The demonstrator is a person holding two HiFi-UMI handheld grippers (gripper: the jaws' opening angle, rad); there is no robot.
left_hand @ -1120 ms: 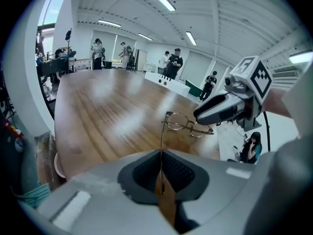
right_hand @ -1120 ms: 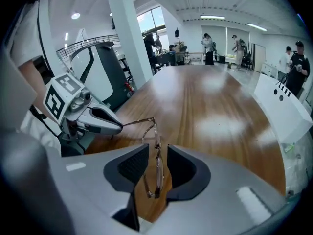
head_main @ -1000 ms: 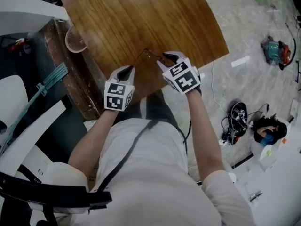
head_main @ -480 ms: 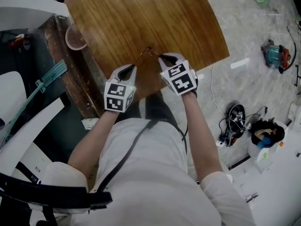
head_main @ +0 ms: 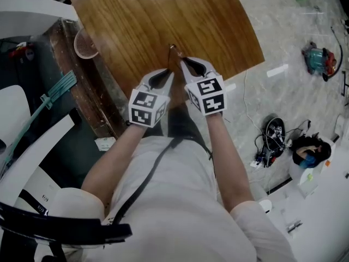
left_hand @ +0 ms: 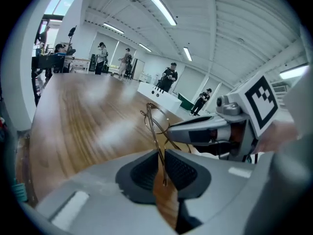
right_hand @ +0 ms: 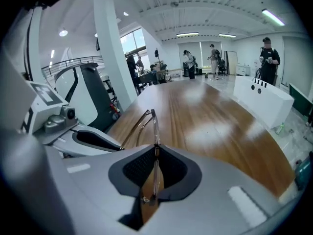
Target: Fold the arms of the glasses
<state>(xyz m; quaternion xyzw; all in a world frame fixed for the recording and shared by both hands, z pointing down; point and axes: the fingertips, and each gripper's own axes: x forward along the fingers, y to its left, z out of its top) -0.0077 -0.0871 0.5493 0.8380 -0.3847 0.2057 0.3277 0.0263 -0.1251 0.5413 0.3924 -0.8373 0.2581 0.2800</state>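
Since the earlier frames the left gripper (head_main: 166, 74) has been brought up towards 1 o'clock, close beside the right gripper (head_main: 185, 63), and the glasses (head_main: 173, 50) appear lifted clear of the worktop (head_main: 163, 15). Right jaws have been closed and are clamped on the front of the frame. Left jaws have just been opening and stand slightly apart, with one temple arm (left_hand: 162, 165) lying between the pads (left_hand: 180, 170), not seen pressed. Glasses are held at 12 o'clock of both grippers, over the worktop's near edge. Progress is judged early: frame secured, no arm seen folded, both folds left. Frame: thin bronze-toned wire, round rims (left_hand: 155, 119), clear lenses. Pads: dark ribbed rubber set in grey shells. Worktop: glossy wood grain, rounded edge
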